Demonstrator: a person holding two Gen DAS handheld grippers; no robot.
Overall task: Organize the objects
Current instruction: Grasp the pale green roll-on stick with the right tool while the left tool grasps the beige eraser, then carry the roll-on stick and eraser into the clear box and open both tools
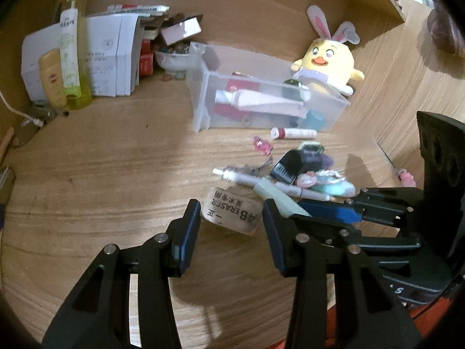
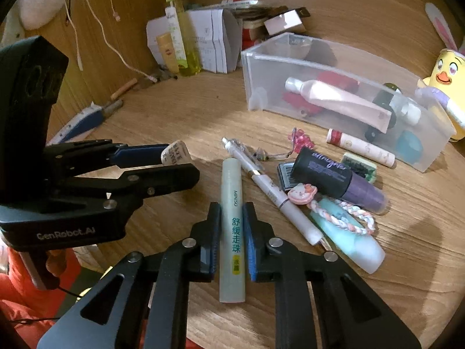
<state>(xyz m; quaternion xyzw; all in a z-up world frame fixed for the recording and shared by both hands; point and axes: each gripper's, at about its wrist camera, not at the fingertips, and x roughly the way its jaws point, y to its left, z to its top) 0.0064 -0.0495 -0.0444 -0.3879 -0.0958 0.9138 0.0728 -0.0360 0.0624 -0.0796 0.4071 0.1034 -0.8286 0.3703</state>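
In the left wrist view my left gripper [image 1: 231,212] is shut on a tan eraser [image 1: 232,215] printed "4B ERASER", one blue pad against each side. The right wrist view shows the eraser [image 2: 175,152] at that gripper's [image 2: 165,160] tip, just over the wooden desk. My right gripper [image 2: 231,206] is shut on a pale green MINISO stick tube [image 2: 232,226], which lies lengthwise between its pads. From the left wrist view the right gripper [image 1: 302,206] reaches in from the right, holding the tube [image 1: 273,195]. A clear plastic box [image 2: 255,67] stands behind, with a pink tube and small bottles inside.
Loose on the desk right of the tube lie a white pen [image 2: 270,192], a black-and-purple tube [image 2: 337,177], a teal tube [image 2: 351,241] with a braided band, and a red-capped tube [image 2: 360,147]. A yellow plush chick [image 1: 327,64] sits behind the box. Bottles and paper boxes [image 1: 87,58] crowd the back left.
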